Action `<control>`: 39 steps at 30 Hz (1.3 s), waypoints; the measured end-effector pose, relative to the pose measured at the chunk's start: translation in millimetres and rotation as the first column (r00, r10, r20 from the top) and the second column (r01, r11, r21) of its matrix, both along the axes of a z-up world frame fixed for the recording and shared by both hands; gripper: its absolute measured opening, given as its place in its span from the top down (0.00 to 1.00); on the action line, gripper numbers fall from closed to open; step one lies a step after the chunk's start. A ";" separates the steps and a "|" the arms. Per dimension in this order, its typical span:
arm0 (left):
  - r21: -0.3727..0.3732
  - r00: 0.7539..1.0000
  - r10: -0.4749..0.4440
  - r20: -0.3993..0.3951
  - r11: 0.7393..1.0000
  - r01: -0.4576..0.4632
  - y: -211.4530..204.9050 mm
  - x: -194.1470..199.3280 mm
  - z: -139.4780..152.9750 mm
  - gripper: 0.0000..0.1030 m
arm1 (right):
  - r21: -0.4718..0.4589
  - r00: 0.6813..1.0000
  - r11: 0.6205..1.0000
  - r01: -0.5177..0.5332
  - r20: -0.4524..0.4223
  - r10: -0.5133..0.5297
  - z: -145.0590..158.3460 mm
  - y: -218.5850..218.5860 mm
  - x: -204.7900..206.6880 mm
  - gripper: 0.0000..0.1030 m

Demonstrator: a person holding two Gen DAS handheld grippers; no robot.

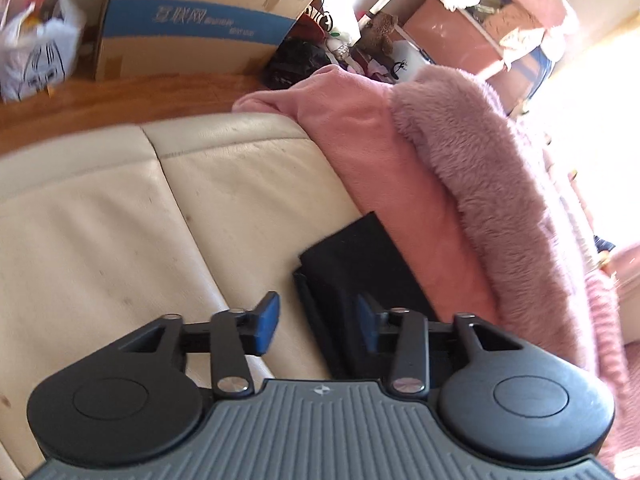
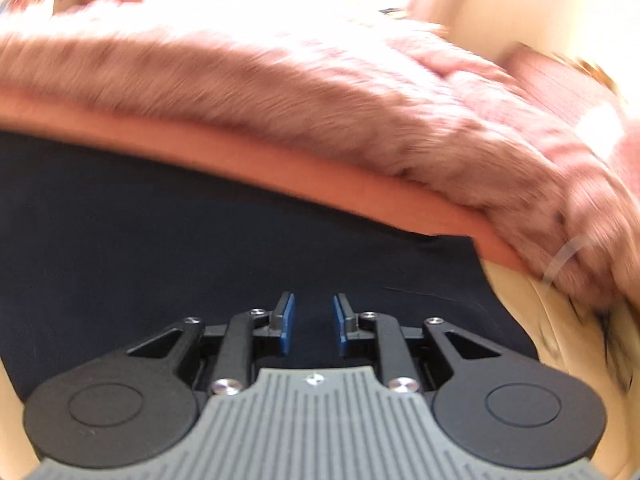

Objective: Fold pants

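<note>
I'm seeing pants (image 1: 352, 264) folded on the sofa (image 1: 100, 220), touching a pink blanket (image 1: 480, 168). Left gripper (image 1: 318, 322) and right gripper (image 2: 311, 322) both gaping, holding nothing. Only left view's showing a box (image 1: 192, 20).

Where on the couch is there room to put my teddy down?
The cream couch cushions are bare from the seam across to the dark pants, with the wooden floor beyond them. The other side is crowded: the pants lie against a pink blanket and a fuzzy pink blanket. Both grippers hover there, open.
</note>
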State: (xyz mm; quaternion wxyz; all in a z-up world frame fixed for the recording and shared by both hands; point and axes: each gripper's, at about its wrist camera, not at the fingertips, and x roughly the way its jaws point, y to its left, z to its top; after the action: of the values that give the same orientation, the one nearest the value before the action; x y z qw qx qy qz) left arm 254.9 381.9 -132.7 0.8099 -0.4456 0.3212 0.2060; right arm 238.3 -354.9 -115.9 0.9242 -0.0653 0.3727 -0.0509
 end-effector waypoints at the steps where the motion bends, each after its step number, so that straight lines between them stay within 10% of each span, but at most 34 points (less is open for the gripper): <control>1: -0.021 1.000 0.011 0.007 1.000 -0.011 -1.2 -0.2 -2.6 0.46 | 0.048 0.998 0.997 0.054 0.020 -0.055 3.3 -10.5 -5.2 0.81; 11: -0.004 0.998 0.057 -0.020 0.998 -0.057 -28.9 16.5 -15.3 0.46 | 0.357 0.876 0.821 0.445 0.015 -0.481 5.7 -113.7 -51.3 0.51; 17: 0.047 0.997 0.071 -0.043 0.997 -0.069 -34.8 21.3 -14.3 0.48 | 0.573 0.791 0.621 0.534 -0.079 -0.607 -19.1 -164.1 -53.5 0.49; 23: 0.096 0.992 0.104 -0.071 0.991 -0.096 -38.1 25.0 -16.4 0.83 | 0.763 0.722 0.395 0.512 -0.133 -0.679 -41.9 -182.5 -57.9 0.54; 26: 0.111 0.989 0.119 -0.088 0.988 -0.109 -38.0 25.7 -16.8 0.97 | 0.752 0.713 0.394 0.529 -0.142 -0.686 -44.5 -186.5 -58.0 0.88; 32: 0.169 0.985 0.120 -0.126 0.981 -0.098 -41.1 16.8 -4.5 0.97 | 0.673 0.728 0.497 0.548 -0.090 -0.680 -27.6 -180.4 -61.4 0.97; 39: 0.173 0.987 0.085 -0.140 0.983 -0.060 -30.4 -43.7 8.2 0.97 | 0.611 0.737 0.531 0.588 -0.133 -0.663 -15.4 -179.0 -99.8 0.97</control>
State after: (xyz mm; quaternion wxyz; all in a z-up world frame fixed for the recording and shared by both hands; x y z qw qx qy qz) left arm 211.2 351.5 -124.5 0.8107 -0.3708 0.3449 0.2939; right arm 138.5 -533.9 -131.4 0.8315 0.3807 0.3120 -0.2577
